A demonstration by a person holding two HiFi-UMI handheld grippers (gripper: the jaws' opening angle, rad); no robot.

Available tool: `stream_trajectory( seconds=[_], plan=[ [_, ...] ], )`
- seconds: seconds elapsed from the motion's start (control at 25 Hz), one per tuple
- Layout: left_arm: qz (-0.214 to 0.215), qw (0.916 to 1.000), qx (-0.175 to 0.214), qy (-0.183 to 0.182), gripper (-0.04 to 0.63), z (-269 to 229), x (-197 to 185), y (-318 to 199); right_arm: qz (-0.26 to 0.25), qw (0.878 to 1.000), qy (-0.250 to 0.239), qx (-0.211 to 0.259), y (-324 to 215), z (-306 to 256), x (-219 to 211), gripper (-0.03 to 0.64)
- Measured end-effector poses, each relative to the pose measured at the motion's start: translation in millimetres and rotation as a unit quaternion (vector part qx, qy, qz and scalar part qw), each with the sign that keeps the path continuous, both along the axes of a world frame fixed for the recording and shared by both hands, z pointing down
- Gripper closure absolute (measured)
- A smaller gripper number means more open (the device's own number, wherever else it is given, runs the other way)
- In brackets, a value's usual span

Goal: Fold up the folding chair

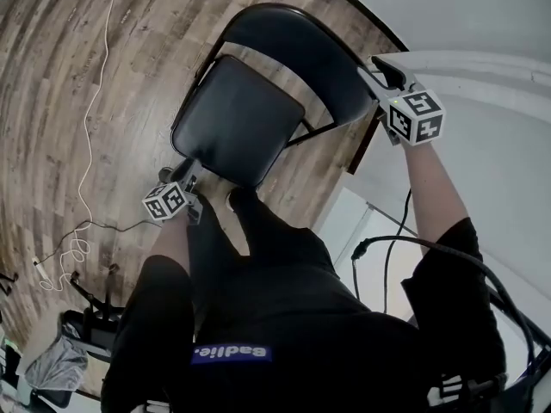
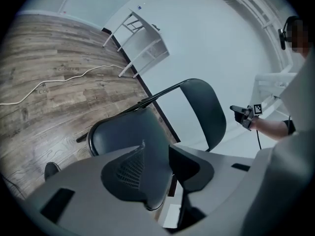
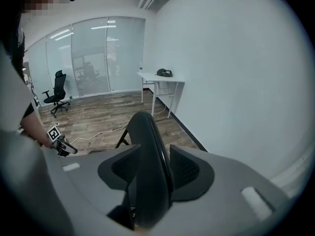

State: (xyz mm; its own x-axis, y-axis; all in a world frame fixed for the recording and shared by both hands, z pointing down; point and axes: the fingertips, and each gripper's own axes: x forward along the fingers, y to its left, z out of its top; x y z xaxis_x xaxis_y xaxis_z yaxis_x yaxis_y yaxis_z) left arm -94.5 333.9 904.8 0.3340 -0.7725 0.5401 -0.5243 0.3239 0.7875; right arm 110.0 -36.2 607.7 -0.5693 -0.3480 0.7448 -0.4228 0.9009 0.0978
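The black folding chair stands unfolded on the wood floor, with its padded seat toward me and its curved backrest beyond. My left gripper is at the seat's front edge. In the left gripper view the seat runs between the jaws of the left gripper, which stand apart around it. My right gripper is at the top of the backrest. In the right gripper view the backrest lies edge-on between the open jaws of the right gripper, with a slim gap on the right side.
A white cable snakes over the floor left of the chair. A white wall with a dark baseboard runs close behind the chair. A white side table stands by that wall, an office chair farther off. A grey bag lies near my feet.
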Motion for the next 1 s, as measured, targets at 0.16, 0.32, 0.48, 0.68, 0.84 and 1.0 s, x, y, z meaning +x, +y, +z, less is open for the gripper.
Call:
stream_trajectory(
  seconds=[0.16,0.32,0.48,0.68,0.84,1.0],
  plan=[
    [-0.024,0.9993,-0.029,-0.003,0.437,34,-3,14,-0.013,1.0,0.013,-0.006,-14,18,2,0.438],
    [-0.055,0.9976,-0.039,0.018,0.414,61,3,24,-0.017,1.0,0.019,-0.013,-25,30,2,0.431],
    [-0.079,0.995,-0.051,0.033,0.393,89,10,32,-0.011,1.0,0.016,-0.017,-39,39,2,0.418],
    [-0.097,0.9926,-0.064,0.035,0.366,117,11,37,-0.023,0.999,0.021,-0.025,-43,53,-1,0.396],
    [-0.105,0.9914,-0.064,0.044,0.331,139,9,35,-0.036,0.999,0.015,-0.031,-49,54,-1,0.365],
    [-0.109,0.9909,-0.06,0.052,0.311,156,6,32,-0.037,0.998,-0.012,-0.048,-55,49,-2,0.365]
  ],
)
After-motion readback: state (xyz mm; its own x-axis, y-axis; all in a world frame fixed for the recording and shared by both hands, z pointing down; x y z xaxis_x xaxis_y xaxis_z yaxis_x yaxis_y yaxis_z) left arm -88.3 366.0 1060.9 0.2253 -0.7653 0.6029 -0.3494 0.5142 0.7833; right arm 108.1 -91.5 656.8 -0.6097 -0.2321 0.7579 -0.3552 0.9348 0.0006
